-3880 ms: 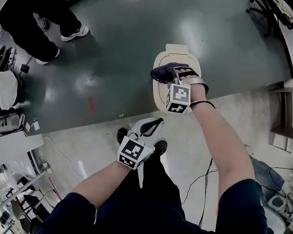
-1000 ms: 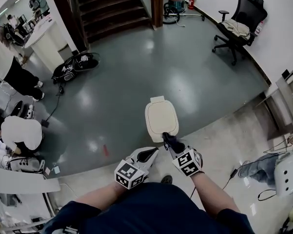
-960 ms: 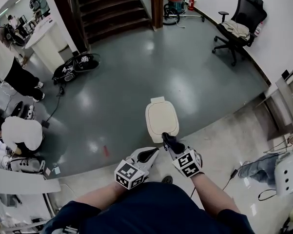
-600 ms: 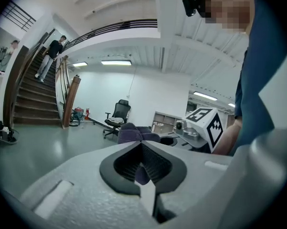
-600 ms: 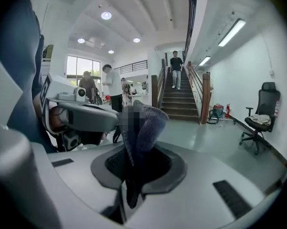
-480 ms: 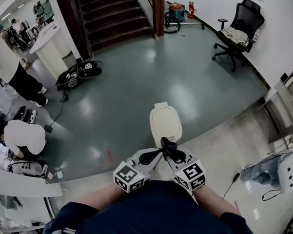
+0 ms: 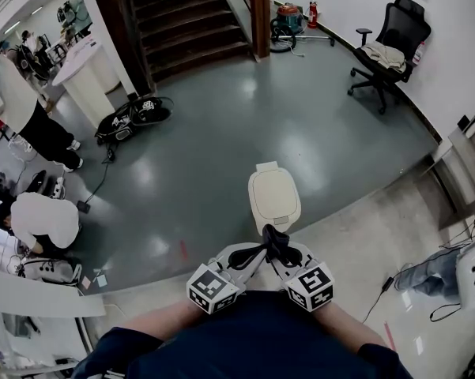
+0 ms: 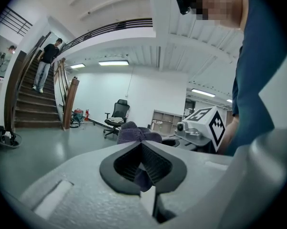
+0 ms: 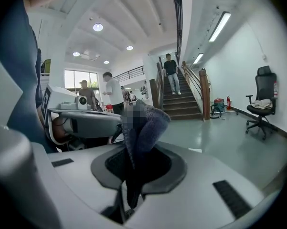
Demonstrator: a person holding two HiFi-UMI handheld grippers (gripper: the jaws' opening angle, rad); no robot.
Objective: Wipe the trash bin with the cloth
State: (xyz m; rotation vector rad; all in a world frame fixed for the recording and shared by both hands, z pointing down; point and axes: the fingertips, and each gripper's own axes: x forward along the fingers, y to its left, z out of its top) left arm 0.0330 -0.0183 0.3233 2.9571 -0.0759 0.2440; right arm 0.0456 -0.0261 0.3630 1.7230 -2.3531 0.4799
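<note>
My left gripper (image 7: 257, 253) and right gripper (image 7: 278, 254) both pinch the soft, crumpled dark cloth (image 7: 273, 237) in their fingers. Only the top of the smooth, round trash bin (image 7: 273, 198) shows.

Light: bright and even, from ceiling lamps (image 9: 98, 27)
Glare: pale patches on the glossy floor (image 7: 298, 144)
Edges: strongly curved, with dark corners
Focus: the cloth (image 9: 150, 128) looks soft close up

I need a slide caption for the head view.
Left gripper and right gripper pinch one dark cloth near the cream trash bin.
</note>
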